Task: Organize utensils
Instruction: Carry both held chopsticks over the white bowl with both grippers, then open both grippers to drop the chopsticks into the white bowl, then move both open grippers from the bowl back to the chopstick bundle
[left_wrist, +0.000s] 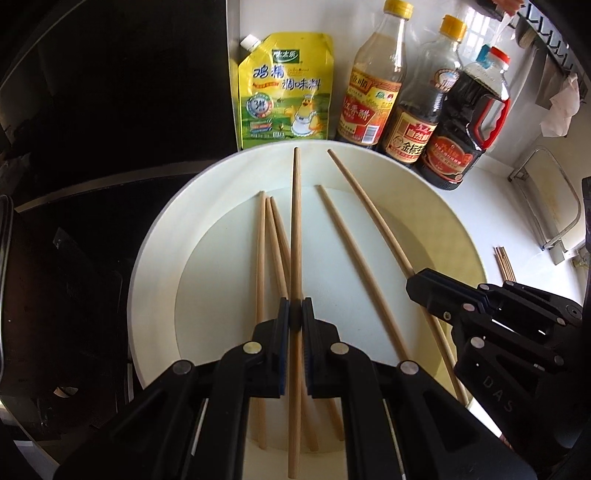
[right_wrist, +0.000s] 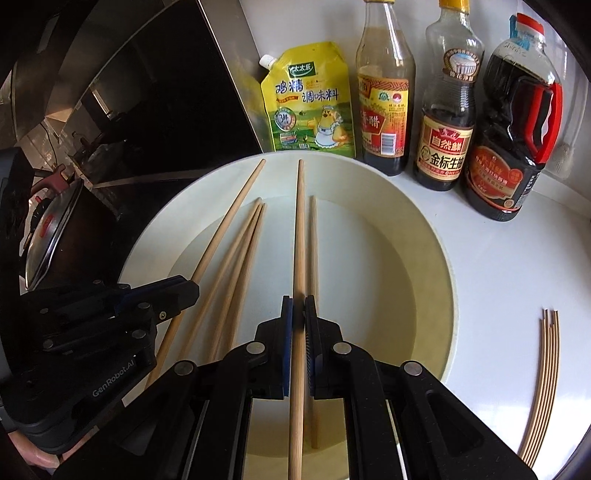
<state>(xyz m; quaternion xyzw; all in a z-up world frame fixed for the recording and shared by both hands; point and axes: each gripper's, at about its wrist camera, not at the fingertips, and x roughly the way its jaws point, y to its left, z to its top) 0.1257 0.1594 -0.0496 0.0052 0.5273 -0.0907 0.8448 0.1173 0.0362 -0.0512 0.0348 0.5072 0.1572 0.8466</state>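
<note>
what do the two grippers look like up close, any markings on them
Both are matt black plastic with flat linkage arms joined by round silver rivets, and blue strips back the finger pads. The left gripper carries white "GenRobot.AI" lettering on its body, seen from the right wrist view. The right gripper shows faint "DAS" lettering. No cables or sleeves show.

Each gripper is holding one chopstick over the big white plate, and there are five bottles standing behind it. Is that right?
Not quite. Each gripper, left gripper and right gripper, does hold one chopstick over the white plate. But the right wrist view shows only three bottles behind it, plus a yellow seasoning pouch.
</note>
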